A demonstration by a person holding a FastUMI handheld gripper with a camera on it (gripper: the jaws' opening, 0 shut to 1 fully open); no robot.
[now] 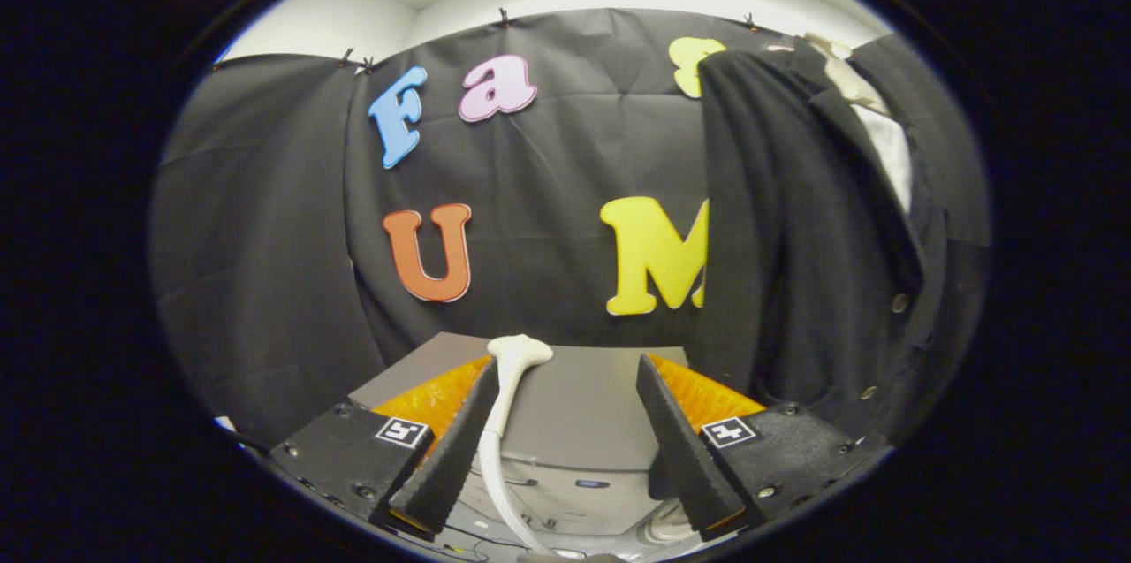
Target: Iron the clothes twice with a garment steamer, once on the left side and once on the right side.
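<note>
A white garment steamer head (518,353) with its long curved neck stands upright just inside my left finger, rising from the grey steamer base (574,422) below. My gripper (565,382) is open, its fingers wide apart; the neck lies against the left finger while the right finger is well clear of it. A black jacket (795,236) with buttons down its front hangs to the right, beyond the right finger, with a white shirt (888,143) showing at its collar.
The black booth cloth (265,236) hangs behind and to the left. A grey flat surface (583,395) lies ahead between the fingers. Cables and a hose (658,528) lie low near the fingers' base.
</note>
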